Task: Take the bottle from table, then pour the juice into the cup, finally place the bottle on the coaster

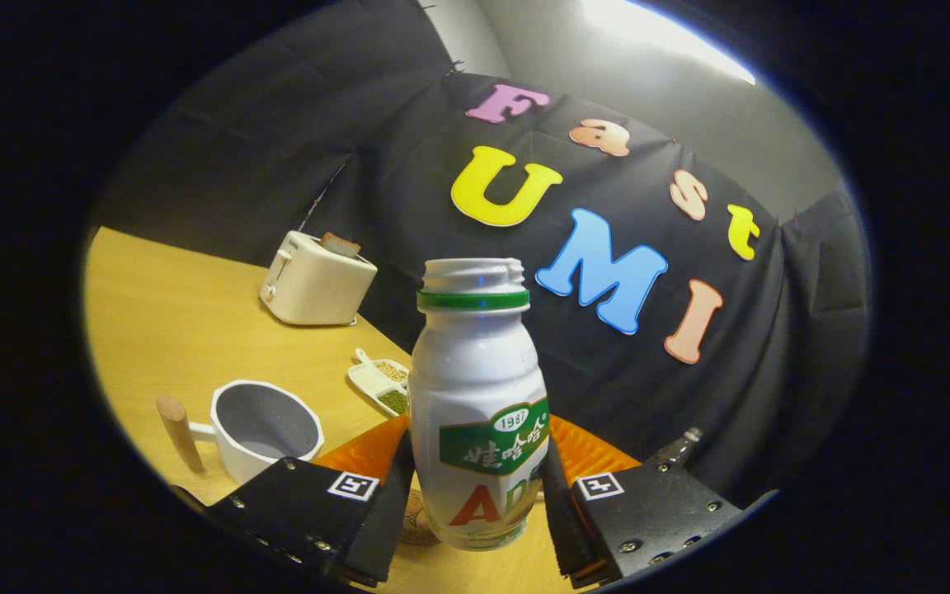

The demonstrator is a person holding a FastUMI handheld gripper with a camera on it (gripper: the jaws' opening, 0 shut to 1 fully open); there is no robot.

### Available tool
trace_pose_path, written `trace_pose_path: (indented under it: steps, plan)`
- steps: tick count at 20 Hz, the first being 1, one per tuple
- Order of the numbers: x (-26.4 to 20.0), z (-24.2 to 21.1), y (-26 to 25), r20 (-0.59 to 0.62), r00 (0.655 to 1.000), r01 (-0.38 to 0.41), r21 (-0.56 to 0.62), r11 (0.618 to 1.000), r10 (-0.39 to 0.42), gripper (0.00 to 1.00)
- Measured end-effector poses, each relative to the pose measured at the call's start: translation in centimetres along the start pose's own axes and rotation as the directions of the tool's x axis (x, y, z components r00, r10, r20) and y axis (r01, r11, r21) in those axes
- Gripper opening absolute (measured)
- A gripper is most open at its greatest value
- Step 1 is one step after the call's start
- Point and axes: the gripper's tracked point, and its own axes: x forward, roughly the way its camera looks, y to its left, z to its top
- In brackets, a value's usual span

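Claw: gripper, both fingers pressed against the flanks of the bottle, so clamped on it at label height.
Bottle, position: between the fingers, held close in front of the camera; its base appears lifted off the table, though the fisheye makes that hard to confirm.
Bottle, long axis: upright relative to the fingers, mouth up; the whole scene leans, so its true tilt cannot be told.
Bottle, appearance: white plastic body, waisted below the shoulder, green ring at the neck, threaded mouth with no cap on, green and red printed label.
Contents: opaque walls; juice level cannot be told.
Cup: cup, white outside, grey inside, faceted, with a wooden handle pointing left; stands on the table to the left of the left finger, near.
Key relation: cup lies to the left of and lower than the bottle mouth; pouring likely calls for carrying the bottle left and tipping the mouth over the rim.
Coaster: a round pale edge shows low behind the bottle, beside the left finger; probably the coaster, not certain.
Task stage, judged: bottle taken; pour not yet begun.
Other items: toaster far left with a slice in it; small dish of grains beyond the cup.
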Motion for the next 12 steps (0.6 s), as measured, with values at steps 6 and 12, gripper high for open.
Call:
trace_pose_path:
  steps: [6, 12]
  plan:
    - [2.0, -3.1, 0.7, -0.012, 0.999, -0.026, 0.253, 0.967, 0.03, 0.72]
    - [3.5, -4.9, 0.7, -0.015, 0.999, -0.026, 0.387, 0.922, 0.035, 0.72]
